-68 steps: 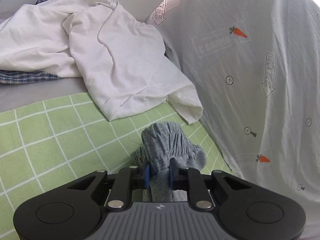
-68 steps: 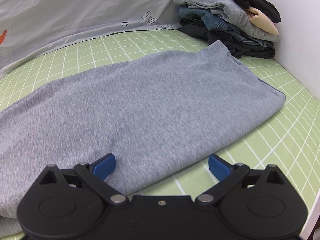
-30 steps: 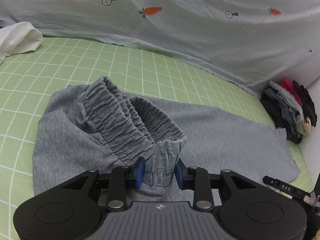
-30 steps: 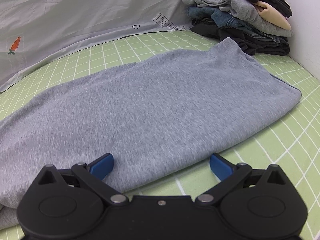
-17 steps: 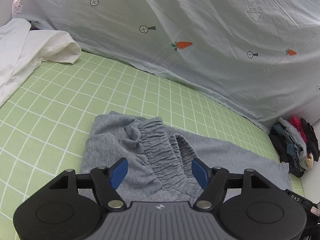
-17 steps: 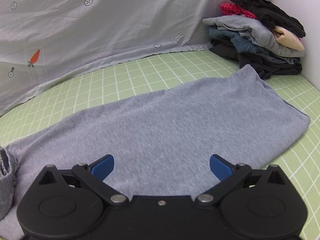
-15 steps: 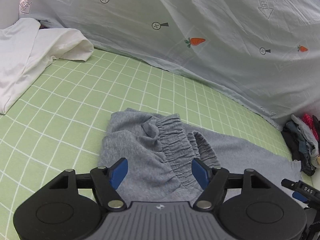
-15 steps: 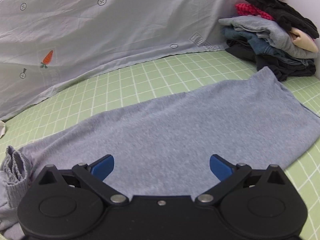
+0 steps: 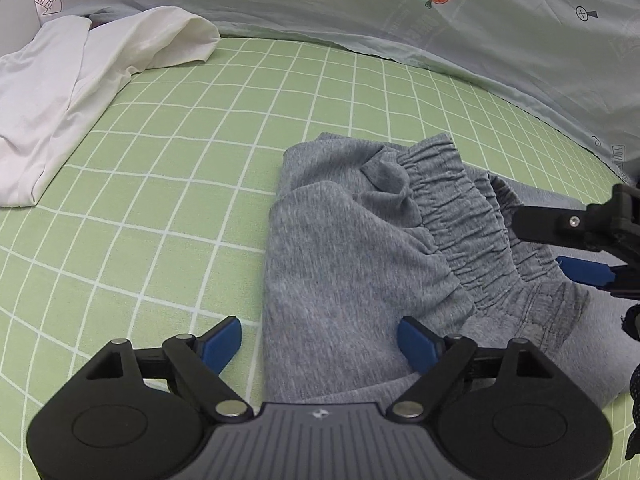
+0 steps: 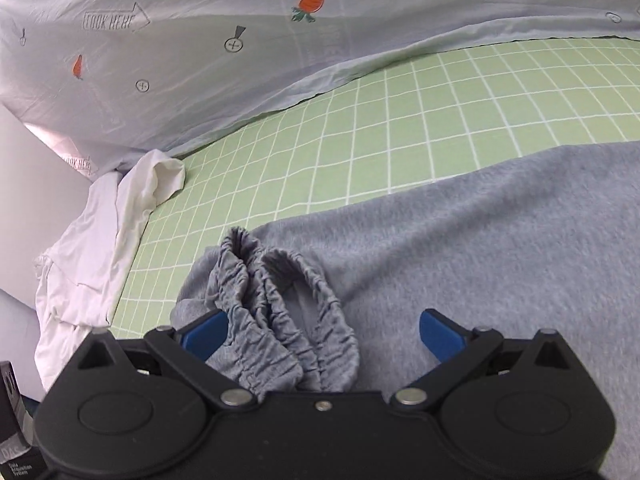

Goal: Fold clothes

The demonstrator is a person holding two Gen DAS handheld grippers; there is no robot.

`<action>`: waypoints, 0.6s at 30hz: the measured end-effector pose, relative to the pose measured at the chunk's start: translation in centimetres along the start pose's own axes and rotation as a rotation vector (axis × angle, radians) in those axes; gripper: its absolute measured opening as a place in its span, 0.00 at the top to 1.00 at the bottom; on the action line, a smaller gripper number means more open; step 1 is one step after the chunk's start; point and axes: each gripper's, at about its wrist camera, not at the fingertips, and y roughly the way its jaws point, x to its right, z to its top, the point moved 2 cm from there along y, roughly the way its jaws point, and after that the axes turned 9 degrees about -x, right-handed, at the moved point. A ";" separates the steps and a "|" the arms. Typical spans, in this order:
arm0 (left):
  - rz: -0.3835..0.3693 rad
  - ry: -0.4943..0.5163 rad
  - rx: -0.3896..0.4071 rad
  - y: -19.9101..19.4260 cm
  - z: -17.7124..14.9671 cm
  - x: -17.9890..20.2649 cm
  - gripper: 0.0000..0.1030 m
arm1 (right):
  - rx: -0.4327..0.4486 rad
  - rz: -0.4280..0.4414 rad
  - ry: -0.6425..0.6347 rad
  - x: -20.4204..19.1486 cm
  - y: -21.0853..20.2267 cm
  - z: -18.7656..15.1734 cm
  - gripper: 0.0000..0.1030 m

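The soft grey jersey trousers with a gathered elastic waistband point(image 9: 360, 264) have just been released by the left gripper point(image 9: 320, 340), whose jaws have just been opening and now stand spread above the garment on the green checked sheet point(image 9: 160, 168). The right gripper point(image 10: 322, 330), also spread wide and empty, has been swung over the bunched waistband, which probably needs flattening next. A crumpled white garment point(image 9: 68, 92) lies well apart at the left, obstructing nothing.

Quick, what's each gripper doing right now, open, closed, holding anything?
Left gripper: open, jaws just opened, off the grey pants.
Right gripper: open over the bunched waistband, gripping nothing.
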 end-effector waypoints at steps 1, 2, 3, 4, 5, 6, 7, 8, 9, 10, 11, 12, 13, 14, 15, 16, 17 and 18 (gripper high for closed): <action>-0.004 0.007 -0.003 0.1 0.0 0.1 0.07 | -0.018 -0.006 -0.026 -0.7 0.7 0.1 0.00; -0.005 0.014 -0.007 0.3 0.1 0.2 0.05 | -0.031 -0.010 -0.039 -1.1 1.2 0.0 0.00; -0.003 0.021 -0.011 0.5 0.1 0.3 0.03 | -0.043 -0.013 -0.047 -1.4 1.6 -0.2 0.01; -0.001 0.028 -0.016 0.6 0.2 0.4 0.00 | -0.050 -0.016 -0.050 -1.6 1.8 -0.3 0.05; 0.006 0.036 -0.019 0.8 0.2 0.6 0.00 | -0.054 -0.018 -0.051 -1.7 1.9 -0.4 0.16; 0.018 0.047 -0.020 0.9 0.3 0.8 0.00 | -0.053 -0.027 -0.057 -1.8 1.9 -0.5 0.21; 0.032 0.059 -0.021 1.0 0.3 1.0 0.00 | -0.052 -0.026 -0.068 -1.9 1.9 -0.6 0.30; 0.044 0.069 -0.022 1.2 0.3 1.1 0.00 | -0.052 -0.021 -0.080 -2.0 1.8 -0.6 0.44; 0.055 0.077 -0.022 1.3 0.3 1.3 0.00 | -0.055 0.001 -0.083 -2.0 1.7 -0.6 0.52; 0.063 0.082 -0.022 1.3 0.3 1.4 0.00 | -0.050 0.012 -0.085 -2.1 1.6 -0.6 0.58; 0.065 0.082 -0.024 1.4 0.4 1.4 0.00 | -0.037 0.011 -0.097 -2.2 1.4 -0.7 0.65; 0.064 0.079 -0.026 1.4 0.5 1.3 0.00 | -0.026 0.010 -0.119 -2.4 1.2 -0.7 0.69; 0.061 0.075 -0.030 1.4 0.6 1.3 0.00 | -0.016 0.014 -0.135 -2.6 1.0 -0.7 0.78; 0.058 0.070 -0.034 1.3 0.7 1.2 0.00 | -0.006 0.018 -0.150 -2.7 0.7 -0.8 0.81; 0.054 0.061 -0.036 1.2 0.8 1.1 0.00 | 0.008 0.023 -0.161 -2.8 0.3 -0.8 0.83; 0.047 0.049 -0.037 1.1 0.9 1.0 0.00 | 0.022 0.029 -0.170 -2.9 -0.2 -0.8 0.85; 0.041 0.039 -0.030 0.8 1.0 1.0 0.00 | 0.037 0.036 -0.180 -3.0 -0.7 -0.8 0.86; 0.036 0.031 -0.017 0.3 1.1 1.1 0.00 | 0.055 0.037 -0.195 -3.2 -1.4 -0.9 0.86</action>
